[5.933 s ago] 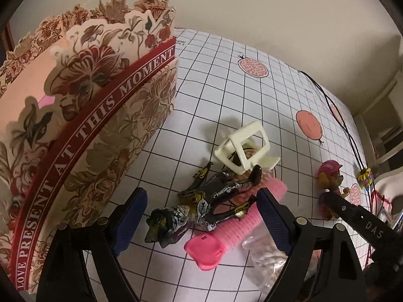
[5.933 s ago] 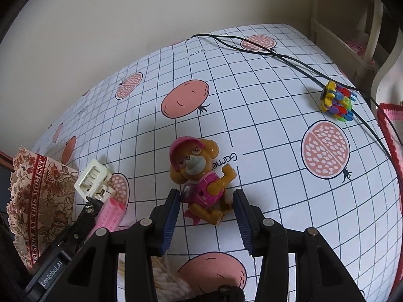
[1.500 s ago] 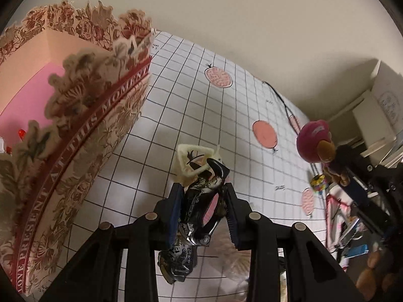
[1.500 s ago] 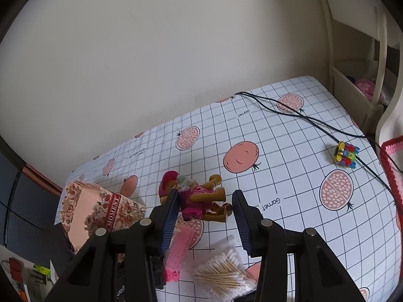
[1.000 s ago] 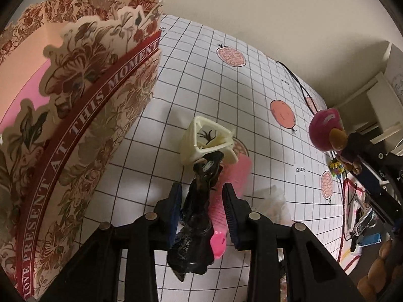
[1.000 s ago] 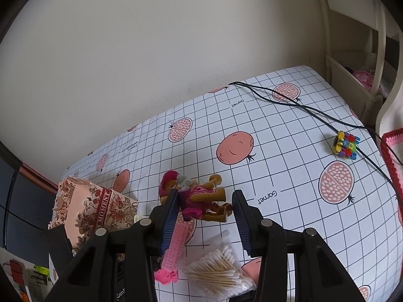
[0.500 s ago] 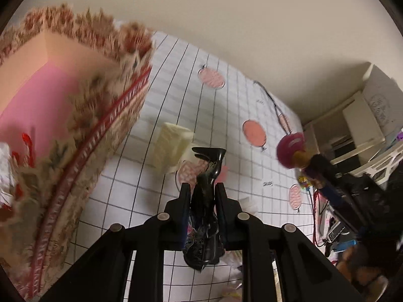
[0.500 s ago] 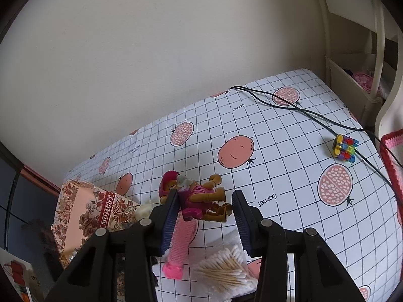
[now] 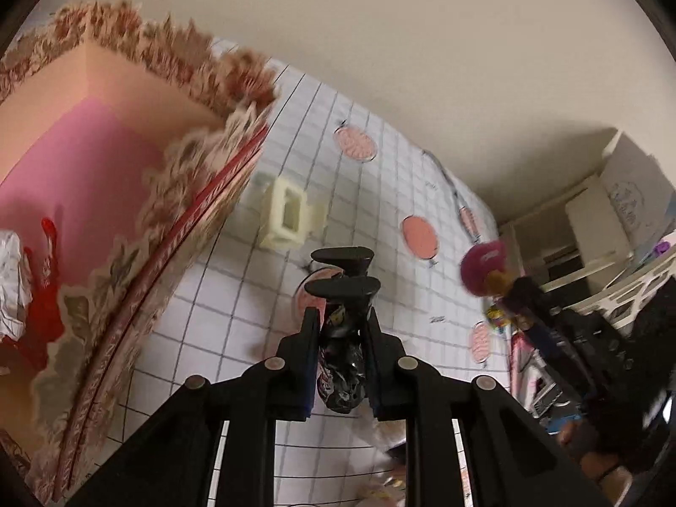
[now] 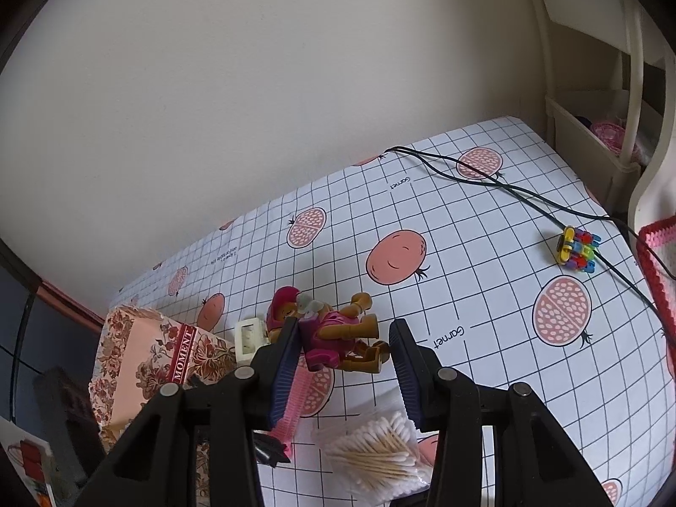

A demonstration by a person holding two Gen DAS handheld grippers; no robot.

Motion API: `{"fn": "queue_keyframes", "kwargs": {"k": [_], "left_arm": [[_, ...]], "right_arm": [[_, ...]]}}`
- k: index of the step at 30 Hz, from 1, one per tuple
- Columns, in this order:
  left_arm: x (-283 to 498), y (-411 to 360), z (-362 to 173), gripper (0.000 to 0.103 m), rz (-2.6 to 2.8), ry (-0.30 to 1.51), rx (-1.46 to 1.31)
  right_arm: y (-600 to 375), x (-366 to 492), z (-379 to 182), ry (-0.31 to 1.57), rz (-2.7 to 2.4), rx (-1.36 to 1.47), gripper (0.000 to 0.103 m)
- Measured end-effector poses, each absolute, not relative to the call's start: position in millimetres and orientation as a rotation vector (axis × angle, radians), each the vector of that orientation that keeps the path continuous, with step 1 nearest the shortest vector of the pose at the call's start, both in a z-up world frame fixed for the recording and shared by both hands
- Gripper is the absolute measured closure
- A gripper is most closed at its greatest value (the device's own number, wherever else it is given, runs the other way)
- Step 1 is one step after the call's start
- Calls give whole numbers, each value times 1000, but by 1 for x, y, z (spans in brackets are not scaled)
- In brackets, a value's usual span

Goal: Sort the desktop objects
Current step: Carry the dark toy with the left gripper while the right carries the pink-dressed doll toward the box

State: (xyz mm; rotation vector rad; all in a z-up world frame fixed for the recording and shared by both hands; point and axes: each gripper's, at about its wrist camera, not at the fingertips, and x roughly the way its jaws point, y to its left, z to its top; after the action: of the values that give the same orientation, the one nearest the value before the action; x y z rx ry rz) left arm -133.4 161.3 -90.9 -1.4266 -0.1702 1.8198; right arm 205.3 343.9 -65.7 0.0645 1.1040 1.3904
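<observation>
My left gripper (image 9: 341, 329) is shut on a black patterned hair clip (image 9: 343, 295) and holds it in the air, beside the open floral box (image 9: 139, 194). My right gripper (image 10: 342, 350) is shut on a pink-and-brown toy dog (image 10: 333, 329) and holds it above the table. The dog also shows in the left wrist view (image 9: 486, 266). A cream claw clip (image 9: 287, 215) lies on the checked tablecloth (image 10: 486, 253) next to the box (image 10: 156, 355). A pink comb (image 10: 295, 401) and a bag of cotton swabs (image 10: 376, 456) lie below my right gripper.
The box holds red and silvery items (image 9: 38, 262) on a pink floor. A colourful block toy (image 10: 579, 249) and black cables (image 10: 486, 177) lie at the table's right. A white shelf unit (image 10: 600, 126) stands at the far right. The wall runs behind.
My left gripper has shut on the hair clip, lifted it off the table and swung towards the box. My right gripper has lifted the toy dog and holds it steady.
</observation>
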Motion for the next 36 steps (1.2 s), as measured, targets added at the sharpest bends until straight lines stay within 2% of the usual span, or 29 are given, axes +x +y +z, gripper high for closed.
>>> {"fn": "queue_keyframes", "kwargs": {"k": [14, 22, 36], "left_arm": [[-131, 145, -24, 83, 1869, -237, -1215], [-142, 126, -9, 83, 1921, -307, -1171], [-169, 65, 14, 83, 2079, -402, -1123]], "right_arm": [[328, 202, -24, 1013, 1442, 132, 57], [317, 186, 8, 938, 1502, 159, 57], [323, 130, 31, 915, 1615, 128, 57]]}}
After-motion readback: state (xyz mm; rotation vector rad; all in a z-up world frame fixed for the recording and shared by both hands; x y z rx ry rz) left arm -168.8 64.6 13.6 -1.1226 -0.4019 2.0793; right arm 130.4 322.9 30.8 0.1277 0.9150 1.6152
